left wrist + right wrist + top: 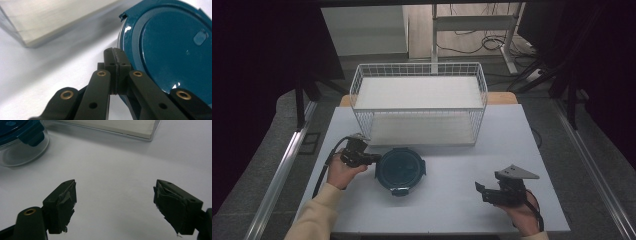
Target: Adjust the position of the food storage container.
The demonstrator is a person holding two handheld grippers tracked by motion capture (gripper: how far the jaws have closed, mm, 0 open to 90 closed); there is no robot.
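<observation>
A round clear container with a dark teal clip-on lid (400, 169) stands on the white table, in front of the wire basket. My left gripper (374, 159) is shut, pads pressed together with nothing visible between them, and its tips lie at the lid's left rim. In the left gripper view the closed tips (115, 56) sit right beside the teal lid (170, 50). My right gripper (480, 192) is open near the table's front right, pointing left, well apart from the container. Only bare table lies between its jaws (115, 192). The container (20, 137) appears at the upper left there.
A white wire basket (419, 107) with a pale board base stands at the back middle of the table (452, 210). Its base edge (112, 126) lies ahead of the right gripper. Table edges run close at the front and at both sides.
</observation>
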